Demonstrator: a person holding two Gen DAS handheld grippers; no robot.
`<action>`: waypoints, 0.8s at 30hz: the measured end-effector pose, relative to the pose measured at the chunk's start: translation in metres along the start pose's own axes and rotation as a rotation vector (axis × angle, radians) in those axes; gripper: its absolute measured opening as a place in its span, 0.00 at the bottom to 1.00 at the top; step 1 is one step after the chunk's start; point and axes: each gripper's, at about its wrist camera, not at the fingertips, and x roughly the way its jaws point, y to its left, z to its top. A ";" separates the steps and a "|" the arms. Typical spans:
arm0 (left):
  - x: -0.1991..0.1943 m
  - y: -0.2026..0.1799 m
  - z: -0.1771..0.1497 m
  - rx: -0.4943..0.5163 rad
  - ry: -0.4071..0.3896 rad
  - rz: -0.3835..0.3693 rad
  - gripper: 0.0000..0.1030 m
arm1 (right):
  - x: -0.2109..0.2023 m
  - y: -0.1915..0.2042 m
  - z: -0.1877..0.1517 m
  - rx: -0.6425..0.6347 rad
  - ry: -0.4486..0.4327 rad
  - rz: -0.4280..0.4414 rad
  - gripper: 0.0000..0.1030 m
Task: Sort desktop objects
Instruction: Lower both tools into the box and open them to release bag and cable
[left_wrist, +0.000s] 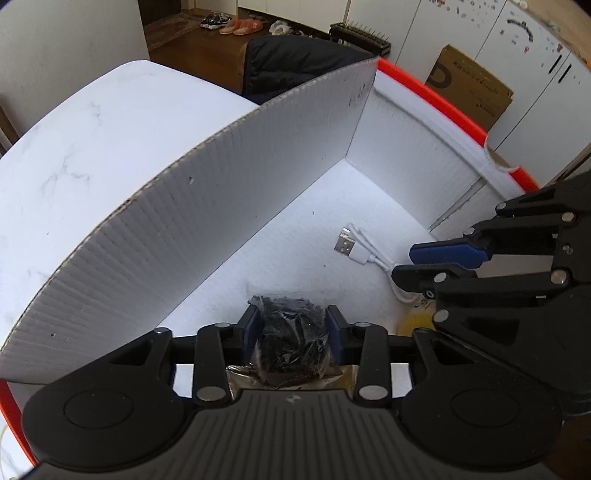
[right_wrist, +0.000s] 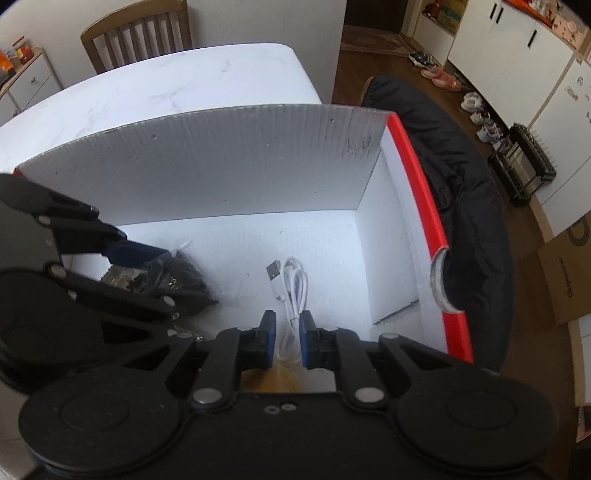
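My left gripper (left_wrist: 293, 325) is shut on a clear bag of small black parts (left_wrist: 291, 332), inside a white cardboard box with a red rim (left_wrist: 258, 177). The bag also shows in the right wrist view (right_wrist: 173, 275), held by the left gripper (right_wrist: 155, 266). A white USB cable (left_wrist: 354, 247) lies coiled on the box floor. My right gripper (right_wrist: 287, 338) hangs over the cable (right_wrist: 291, 284) with its jaws narrowly apart around the cable's near end; it also shows in the left wrist view (left_wrist: 432, 260). Something yellow (right_wrist: 273, 380) lies under it.
The box stands on a white marble table (right_wrist: 166, 85). A dark jacket (right_wrist: 454, 166) hangs on a chair beside the box. A wooden chair (right_wrist: 136, 33) stands at the table's far side. A brown cardboard box (left_wrist: 469, 88) leans against white cabinets.
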 end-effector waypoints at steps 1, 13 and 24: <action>-0.002 0.000 0.000 0.002 -0.009 -0.004 0.42 | -0.002 0.000 -0.001 -0.006 -0.004 -0.004 0.12; -0.044 0.007 -0.008 -0.003 -0.127 0.000 0.48 | -0.037 -0.007 -0.011 -0.018 -0.073 0.048 0.20; -0.076 0.003 -0.025 -0.013 -0.204 0.002 0.50 | -0.072 -0.003 -0.024 -0.022 -0.145 0.101 0.29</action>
